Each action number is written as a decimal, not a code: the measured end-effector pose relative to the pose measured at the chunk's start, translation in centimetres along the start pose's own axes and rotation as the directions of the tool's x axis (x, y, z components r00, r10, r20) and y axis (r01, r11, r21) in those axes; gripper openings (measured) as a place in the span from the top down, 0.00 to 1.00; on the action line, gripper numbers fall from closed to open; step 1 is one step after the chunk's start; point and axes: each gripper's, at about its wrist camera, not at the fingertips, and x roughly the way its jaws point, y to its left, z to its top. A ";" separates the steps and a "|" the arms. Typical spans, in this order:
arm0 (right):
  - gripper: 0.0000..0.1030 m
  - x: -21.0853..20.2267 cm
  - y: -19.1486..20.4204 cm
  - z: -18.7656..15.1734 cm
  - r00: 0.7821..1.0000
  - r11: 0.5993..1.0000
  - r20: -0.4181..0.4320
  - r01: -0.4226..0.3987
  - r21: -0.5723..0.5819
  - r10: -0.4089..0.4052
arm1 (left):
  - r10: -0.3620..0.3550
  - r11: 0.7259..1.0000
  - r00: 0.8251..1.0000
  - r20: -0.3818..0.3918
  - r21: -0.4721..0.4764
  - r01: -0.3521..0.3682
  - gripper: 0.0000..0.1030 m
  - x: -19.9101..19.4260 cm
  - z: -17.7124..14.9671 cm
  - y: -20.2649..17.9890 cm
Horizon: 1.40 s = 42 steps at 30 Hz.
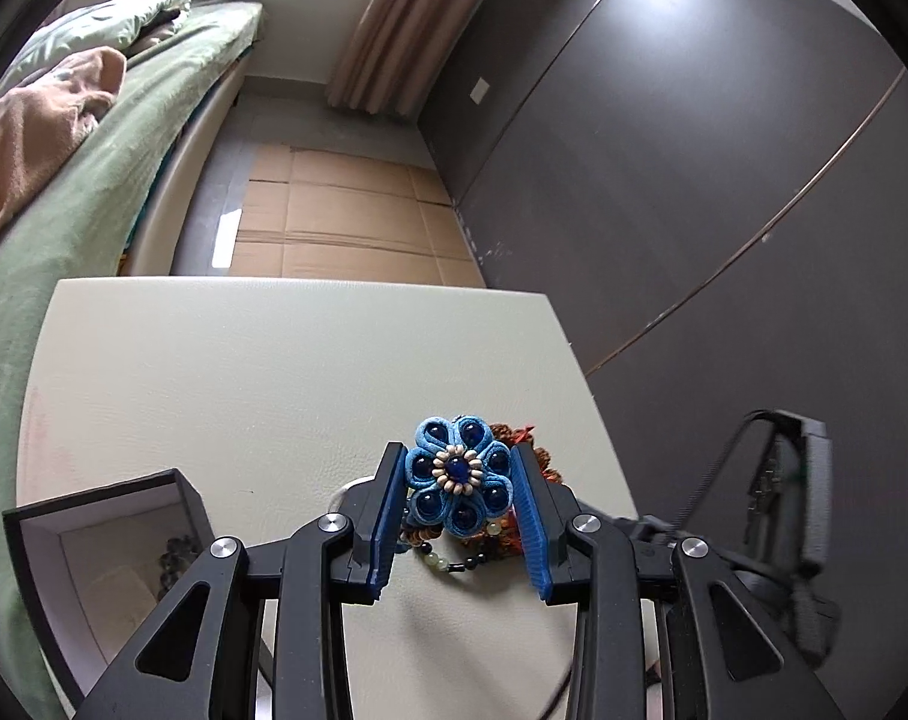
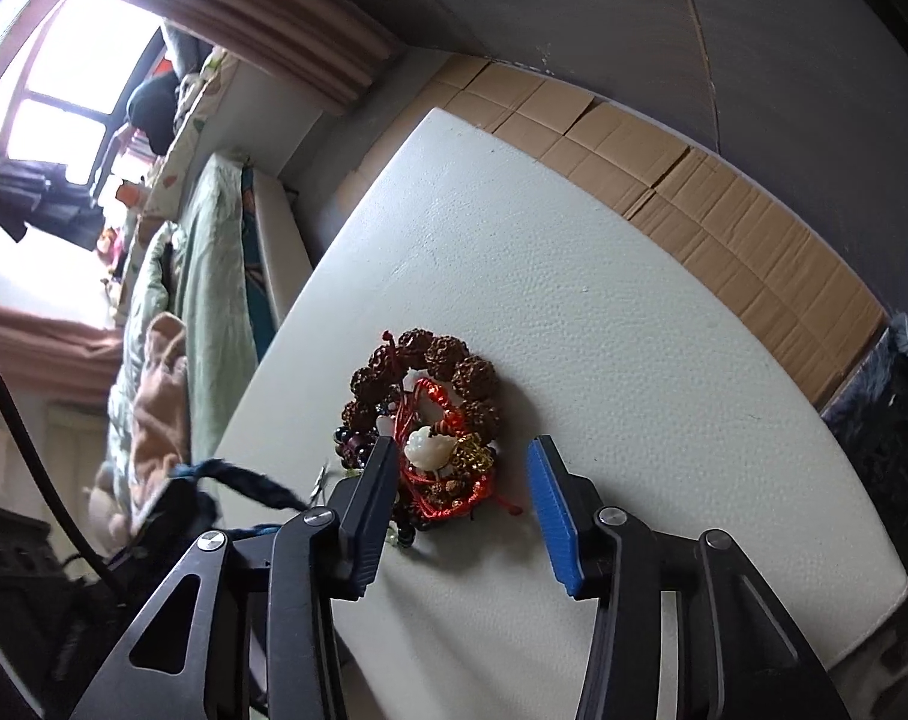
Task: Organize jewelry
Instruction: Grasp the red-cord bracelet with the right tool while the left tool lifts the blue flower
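My left gripper (image 1: 458, 489) is shut on a blue fabric flower ornament (image 1: 457, 478), its blue pads pressing both sides. Below it lies a pile of bead bracelets (image 1: 454, 558) on the white table (image 1: 261, 384). An open black jewelry box (image 1: 111, 558) with a dark bead strand inside stands at the lower left. In the right wrist view, my right gripper (image 2: 461, 468) is open over a brown seed-bead bracelet (image 2: 441, 360), a red cord bracelet with a white charm (image 2: 426, 447) and dark beads (image 2: 351, 444). The blurred blue flower (image 2: 237, 474) shows at its left.
The right gripper's body (image 1: 784, 510) shows blurred at the table's right edge. A bed with green bedding (image 1: 93, 192) runs along the left. Flattened cardboard (image 1: 345, 216) lies on the floor beyond the table. A grey wardrobe wall (image 1: 694, 180) stands to the right.
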 end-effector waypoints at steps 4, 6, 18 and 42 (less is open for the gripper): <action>0.83 0.5 0.1 0.0 1.000 1.000 -0.020 0.007 -0.015 -0.007 | -0.031 1.000 1.000 -0.001 -0.005 0.031 0.65 -0.6 -0.3 0.1; 0.90 0.2 -0.2 -0.1 1.000 1.000 -0.014 0.004 -0.013 -0.004 | -0.039 0.999 0.999 -0.007 -0.010 0.039 0.65 -0.7 -0.5 0.3; 0.90 -2.9 3.0 -1.6 0.991 0.983 0.057 -0.114 -0.142 0.123 | -0.139 0.989 0.988 0.062 -0.030 0.141 0.65 -4.7 -0.8 0.3; 0.90 -3.1 4.0 -2.1 0.987 0.976 0.047 -0.144 -0.164 0.153 | -0.076 0.993 0.997 -0.023 -0.092 0.074 0.65 -0.7 -1.1 3.4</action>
